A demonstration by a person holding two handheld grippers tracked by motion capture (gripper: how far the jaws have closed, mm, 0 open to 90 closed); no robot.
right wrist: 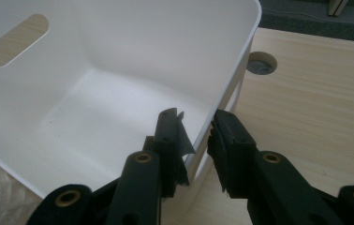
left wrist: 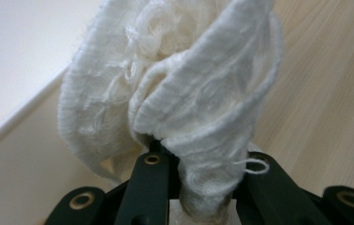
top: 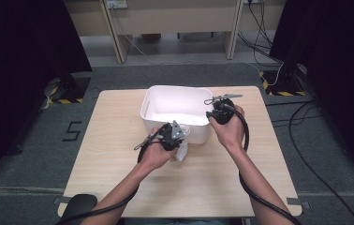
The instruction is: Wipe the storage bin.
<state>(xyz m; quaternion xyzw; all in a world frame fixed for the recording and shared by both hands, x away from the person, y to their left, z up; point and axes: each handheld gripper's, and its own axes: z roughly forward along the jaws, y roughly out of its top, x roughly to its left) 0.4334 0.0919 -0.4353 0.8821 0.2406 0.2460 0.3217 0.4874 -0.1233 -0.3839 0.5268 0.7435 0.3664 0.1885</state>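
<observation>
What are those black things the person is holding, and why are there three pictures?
They are hand-held grippers, like big tongs with two black jaws. One picture comes from a camera high above the wooden table; the other two come from small cameras riding on each gripper.

On the table stands a white plastic bin. The left gripper pinches a bunched white cloth just in front of the bin. The right gripper has its jaws on either side of the bin's wall at one corner, one inside and one outside, as if steadying it. Whether they actually press on it is hard to tell.
</observation>
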